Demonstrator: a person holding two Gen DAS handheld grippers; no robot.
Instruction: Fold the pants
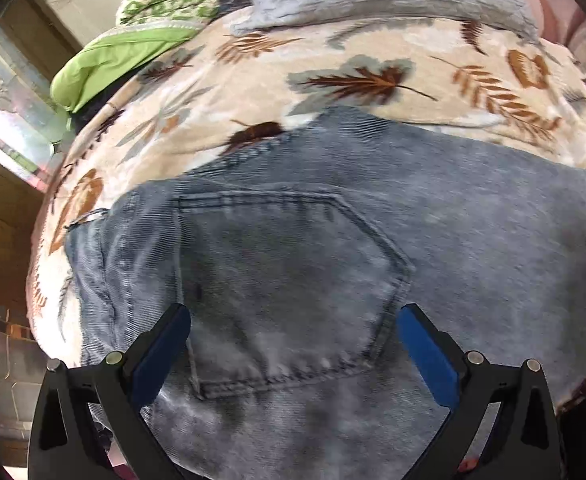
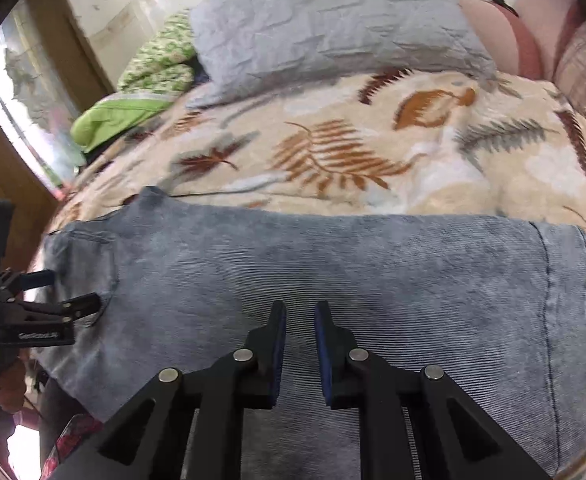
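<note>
Near edge of the pants (image 2: 333, 272) is cut off below both views. Left gripper (image 1: 293, 320) spread wide above the back pocket (image 1: 285, 280), gripping nothing. Right gripper (image 2: 300, 320) nearly pressed together, empty. Pants lie folded on the leaf-print blanket (image 2: 333, 152), long axis left to right, waistband leftward. Gray pillow (image 2: 325, 28) beyond.

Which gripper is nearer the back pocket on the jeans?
Left. The left gripper hangs right over the back pocket, fingers spread to either side of it. The right gripper is farther along the jeans, over the leg, fingers nearly together.
</note>
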